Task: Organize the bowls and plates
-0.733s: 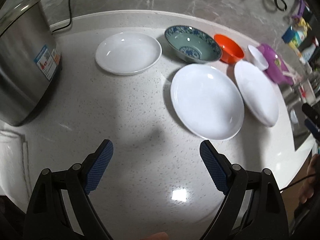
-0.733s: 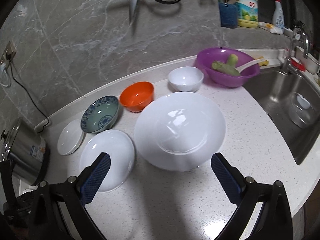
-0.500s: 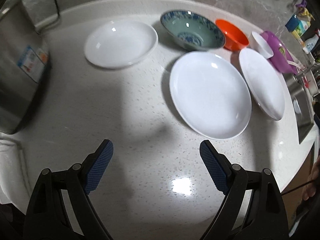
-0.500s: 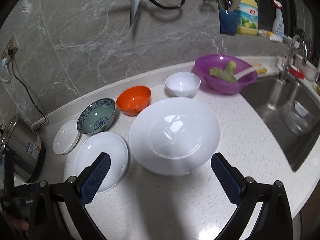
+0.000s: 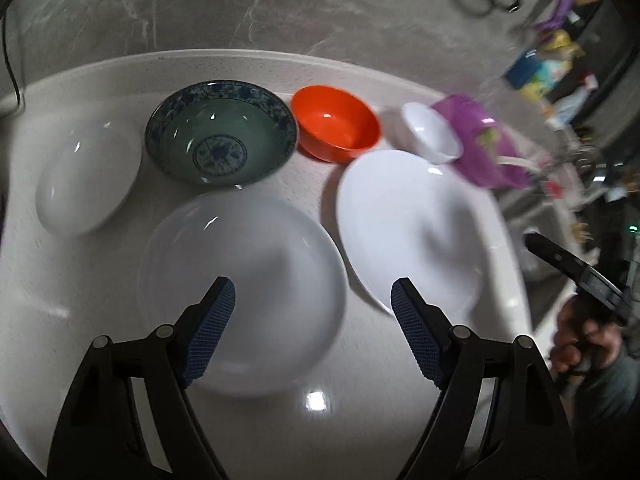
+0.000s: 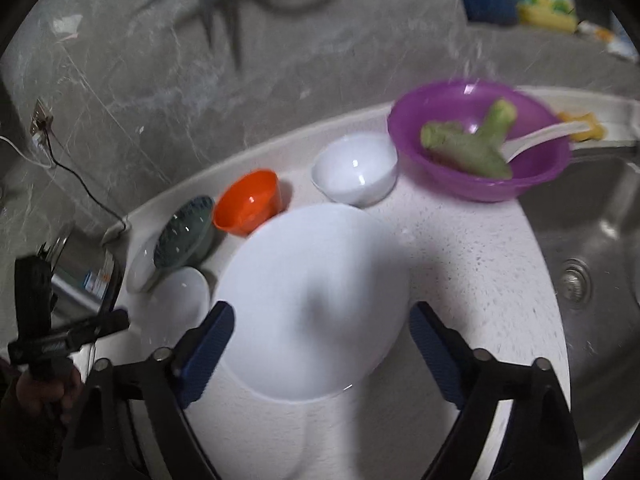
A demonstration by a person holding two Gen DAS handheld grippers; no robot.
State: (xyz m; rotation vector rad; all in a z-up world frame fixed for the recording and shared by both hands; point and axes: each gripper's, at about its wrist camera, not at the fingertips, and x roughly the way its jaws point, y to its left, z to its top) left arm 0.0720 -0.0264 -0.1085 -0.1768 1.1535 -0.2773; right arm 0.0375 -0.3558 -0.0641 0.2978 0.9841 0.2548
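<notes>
A: Item one, left wrist view; left gripper (image 5: 312,316), jaws apart and closing, pads touching nothing; the middle white plate (image 5: 240,292) lies partly between them, on the counter (image 5: 80,320).

B: Right wrist view; right gripper (image 6: 320,344), jaws wide and closing, nothing pressed; the large white plate (image 6: 316,300) fills the gap between the pads, flat on the counter.

A: Seen only from the right wrist view?

B: The sink (image 6: 592,272), steel, drain visible; a wall socket (image 6: 40,120) with cable; the inside of the purple bowl (image 6: 480,148): a green vegetable (image 6: 472,144) and a white spoon (image 6: 536,140); a hand (image 6: 44,392) low at the left edge, gripping a black handle.

A: Left wrist view gives the purple bowl (image 5: 480,148) edge-on and blurred, contents unclear; it shows the small white plate (image 5: 88,176) whole, at far left, and the inside of the patterned blue bowl (image 5: 220,132), empty.

B: Remaining stock, back row?

A: Orange bowl (image 5: 336,120), empty, just beside the patterned one; small white bowl (image 5: 432,132), empty, touching or nearly touching the purple; large white plate (image 5: 412,224) near the middle plate, narrowly apart; a hand (image 5: 584,336) at the right edge on a black grip.

B: Concur; orange bowl (image 6: 248,204), white bowl (image 6: 356,168), patterned bowl (image 6: 184,232) all seen; blur throughout.
</notes>
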